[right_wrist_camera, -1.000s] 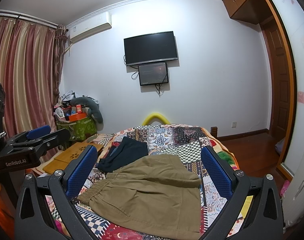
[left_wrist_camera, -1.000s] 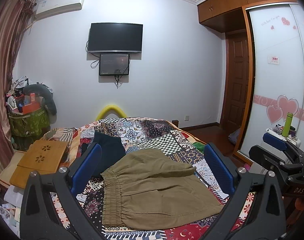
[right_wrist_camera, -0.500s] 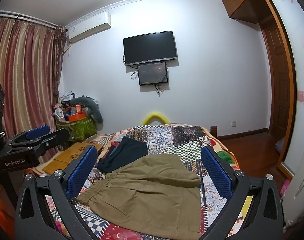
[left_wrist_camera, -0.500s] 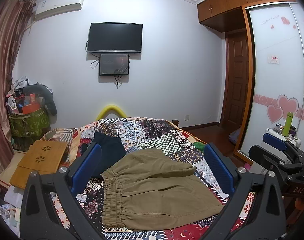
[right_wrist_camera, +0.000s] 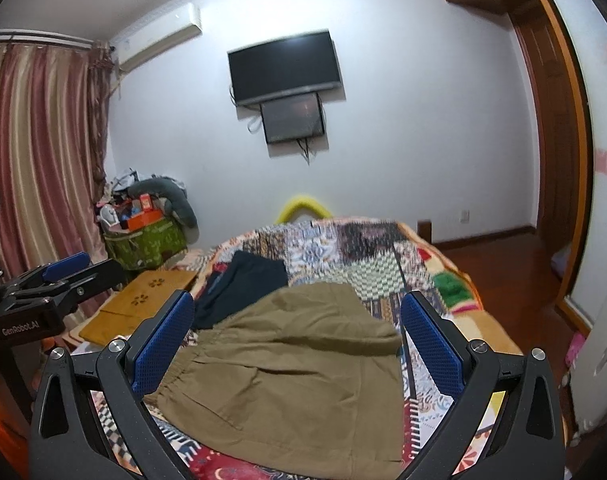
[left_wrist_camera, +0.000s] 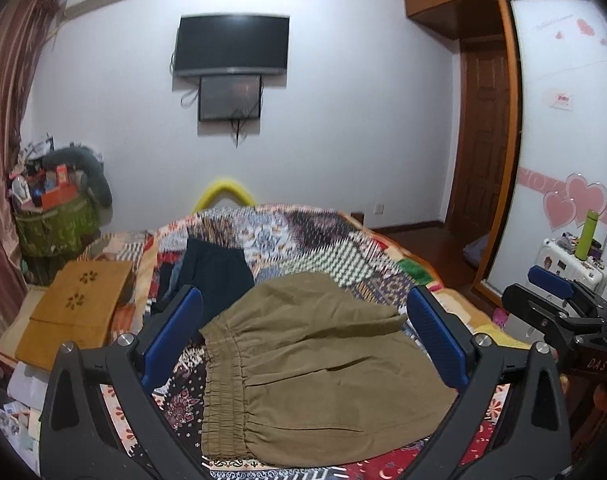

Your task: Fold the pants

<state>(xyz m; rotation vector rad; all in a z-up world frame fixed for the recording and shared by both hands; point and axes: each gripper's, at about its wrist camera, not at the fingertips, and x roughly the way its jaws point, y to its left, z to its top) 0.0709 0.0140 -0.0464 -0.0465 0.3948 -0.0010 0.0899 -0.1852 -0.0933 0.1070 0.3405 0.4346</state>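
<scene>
Olive-brown pants (left_wrist_camera: pixel 315 376) lie folded on the patchwork bedspread (left_wrist_camera: pixel 303 236), elastic waistband to the left. They also show in the right wrist view (right_wrist_camera: pixel 291 372). My left gripper (left_wrist_camera: pixel 303 336) is open and empty, held above the pants. My right gripper (right_wrist_camera: pixel 295 336) is open and empty, also above the pants. The right gripper shows at the right edge of the left wrist view (left_wrist_camera: pixel 563 308). The left gripper shows at the left edge of the right wrist view (right_wrist_camera: pixel 51 280).
A dark navy garment (left_wrist_camera: pixel 211 276) lies on the bed behind the pants. A wooden lap tray (left_wrist_camera: pixel 75 308) sits left of the bed. A green cluttered basket (left_wrist_camera: pixel 55 224) stands by the curtain. A white suitcase with a green bottle (left_wrist_camera: pixel 583 240) stands at the right.
Both views have shifted slightly: the cameras moved a little, with motion blur on the bedspread. The pants have not moved and both grippers stay open.
</scene>
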